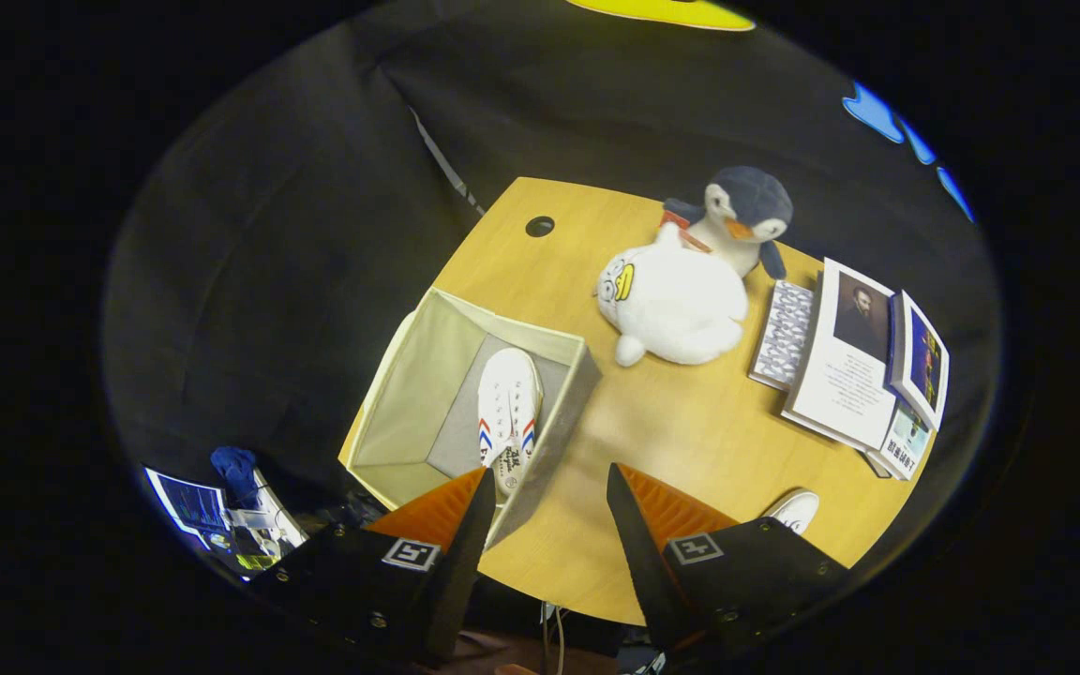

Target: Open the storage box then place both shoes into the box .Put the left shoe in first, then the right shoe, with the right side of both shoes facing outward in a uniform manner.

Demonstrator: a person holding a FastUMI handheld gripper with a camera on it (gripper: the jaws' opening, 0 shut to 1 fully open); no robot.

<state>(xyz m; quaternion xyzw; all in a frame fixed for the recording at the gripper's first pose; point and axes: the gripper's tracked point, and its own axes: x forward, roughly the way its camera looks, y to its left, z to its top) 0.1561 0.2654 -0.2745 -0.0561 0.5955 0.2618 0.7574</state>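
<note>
Gripper empty, fingers apart; second shoe (toe only) seemingly outside box.

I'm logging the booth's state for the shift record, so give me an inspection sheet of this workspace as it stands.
Surface: light wooden table with a round cable hole.
Job's things: open beige fabric storage box holding one white shoe with red and blue stripes; second white shoe on the table beyond the gripper's finger, mostly hidden.
Clutter: white plush duck, dark blue plush penguin, spread of books and booklets.
Grippers: gripper open, fingers apart above the table's near edge beside the box, holding nothing.
Cables: thin cords hanging below the table edge.
Surroundings: black cloth wall; blue cloth and papers low beside the box.
</note>
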